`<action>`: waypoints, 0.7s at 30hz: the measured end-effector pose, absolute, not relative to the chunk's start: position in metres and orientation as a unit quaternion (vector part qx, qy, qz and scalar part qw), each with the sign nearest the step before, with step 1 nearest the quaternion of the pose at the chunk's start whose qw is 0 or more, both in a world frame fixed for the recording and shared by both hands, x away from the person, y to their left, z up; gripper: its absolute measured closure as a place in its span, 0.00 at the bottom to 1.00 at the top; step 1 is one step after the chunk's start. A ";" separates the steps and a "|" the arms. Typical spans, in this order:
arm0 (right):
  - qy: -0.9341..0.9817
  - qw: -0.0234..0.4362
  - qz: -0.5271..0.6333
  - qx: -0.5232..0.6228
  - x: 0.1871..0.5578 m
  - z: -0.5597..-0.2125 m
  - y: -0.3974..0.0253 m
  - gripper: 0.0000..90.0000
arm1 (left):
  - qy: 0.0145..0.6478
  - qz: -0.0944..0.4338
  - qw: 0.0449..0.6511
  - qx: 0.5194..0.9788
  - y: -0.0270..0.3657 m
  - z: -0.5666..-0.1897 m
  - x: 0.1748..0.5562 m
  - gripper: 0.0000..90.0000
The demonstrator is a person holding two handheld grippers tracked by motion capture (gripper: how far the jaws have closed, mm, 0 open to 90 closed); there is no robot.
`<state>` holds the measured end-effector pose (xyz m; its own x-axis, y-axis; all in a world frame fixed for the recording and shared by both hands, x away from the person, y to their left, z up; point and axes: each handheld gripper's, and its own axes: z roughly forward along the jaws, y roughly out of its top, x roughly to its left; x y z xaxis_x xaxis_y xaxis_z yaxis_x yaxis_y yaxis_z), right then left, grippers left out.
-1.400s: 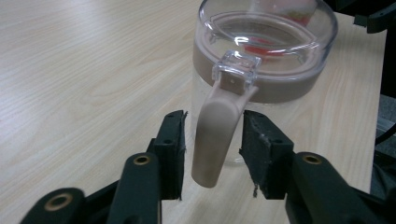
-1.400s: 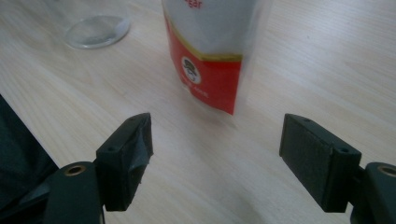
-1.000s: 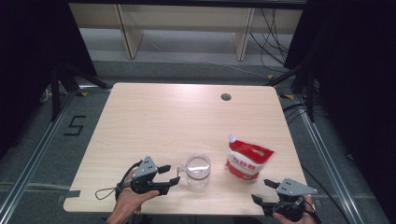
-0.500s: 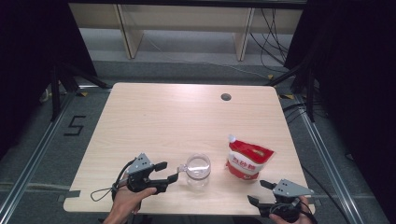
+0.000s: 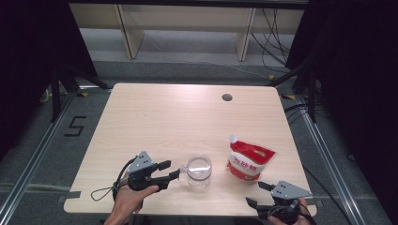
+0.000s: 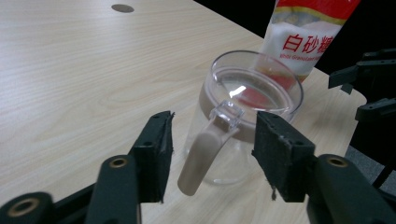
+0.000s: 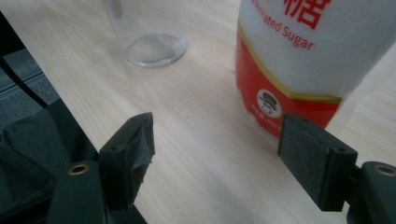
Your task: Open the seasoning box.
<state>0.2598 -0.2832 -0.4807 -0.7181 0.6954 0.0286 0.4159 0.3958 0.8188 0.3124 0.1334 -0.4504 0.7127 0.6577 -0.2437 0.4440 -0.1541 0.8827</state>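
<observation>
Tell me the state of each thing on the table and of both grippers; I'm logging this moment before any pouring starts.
Clear mug: upright, empty, handle toward the left gripper.
Sugar pouch: standing, spout at top; cap state too small to tell.
Left gripper: open, jaws on either side of the mug's handle, not closed on it.
Right gripper: open, holding nothing, near the table's edge, facing the pouch.

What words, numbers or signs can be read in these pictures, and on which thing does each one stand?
"白砂糖": red characters on the sugar bag.
"Sugar": on the same bag; the word before it is cut off.
"5": black mark on the floor.
Small print around the round logo is too blurred to read.
</observation>
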 end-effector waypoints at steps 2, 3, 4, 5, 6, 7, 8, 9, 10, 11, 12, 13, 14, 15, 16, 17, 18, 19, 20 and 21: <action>0.819 0.157 0.439 0.336 0.261 -0.481 -0.282 0.32 | 0.355 0.108 0.537 0.758 0.132 -0.447 0.313 0.61; 0.820 0.157 0.433 0.341 0.259 -0.481 -0.280 0.33 | 0.355 0.107 0.540 0.755 0.130 -0.446 0.314 0.64; 0.822 0.161 0.433 0.333 0.260 -0.481 -0.280 0.34 | 0.355 0.111 0.540 0.755 0.129 -0.445 0.314 0.67; 0.820 0.152 0.432 0.344 0.258 -0.481 -0.279 0.35 | 0.353 0.116 0.538 0.757 0.127 -0.442 0.315 0.68; 0.817 0.159 0.445 0.331 0.261 -0.482 -0.278 0.35 | 0.346 0.122 0.537 0.760 0.127 -0.440 0.316 0.71; 0.817 0.156 0.445 0.331 0.261 -0.482 -0.277 0.36 | 0.345 0.124 0.539 0.758 0.125 -0.438 0.317 0.74; 0.819 0.153 0.443 0.330 0.261 -0.481 -0.276 0.37 | 0.345 0.128 0.537 0.759 0.123 -0.437 0.317 0.76; 0.819 0.159 0.445 0.326 0.261 -0.480 -0.275 0.38 | 0.338 0.131 0.537 0.762 0.121 -0.436 0.318 0.78; 0.819 0.152 0.447 0.327 0.261 -0.480 -0.273 0.38 | 0.334 0.131 0.535 0.765 0.119 -0.436 0.319 0.79; 0.818 0.154 0.446 0.329 0.261 -0.479 -0.272 0.39 | 0.335 0.128 0.535 0.765 0.117 -0.436 0.319 0.81; 0.816 0.149 0.446 0.336 0.260 -0.478 -0.270 0.40 | 0.333 0.129 0.531 0.769 0.115 -0.437 0.319 0.82; 0.820 0.156 0.447 0.321 0.262 -0.479 -0.268 0.42 | 0.334 0.125 0.535 0.766 0.113 -0.438 0.320 0.84; 0.821 0.154 0.451 0.315 0.262 -0.479 -0.265 0.44 | 0.326 0.128 0.535 0.769 0.112 -0.439 0.320 0.85; 0.823 0.162 0.448 0.311 0.262 -0.479 -0.263 0.45 | 0.328 0.128 0.533 0.769 0.111 -0.439 0.319 0.86; 0.822 0.164 0.450 0.307 0.262 -0.479 -0.261 0.47 | 0.326 0.131 0.533 0.770 0.110 -0.439 0.319 0.87; 0.825 0.159 0.449 0.304 0.261 -0.478 -0.258 0.48 | 0.326 0.132 0.529 0.772 0.110 -0.438 0.319 0.88; 0.826 0.158 0.447 0.304 0.261 -0.478 -0.256 0.49 | 0.325 0.134 0.528 0.773 0.110 -0.439 0.319 0.88; 0.828 0.168 0.448 0.292 0.262 -0.477 -0.254 0.50 | 0.326 0.133 0.528 0.772 0.110 -0.439 0.319 0.89; 0.827 0.167 0.448 0.294 0.262 -0.477 -0.251 0.50 | 0.327 0.134 0.527 0.773 0.110 -0.439 0.319 0.89; 0.829 0.164 0.447 0.292 0.263 -0.476 -0.249 0.50 | 0.330 0.132 0.528 0.771 0.111 -0.440 0.319 0.89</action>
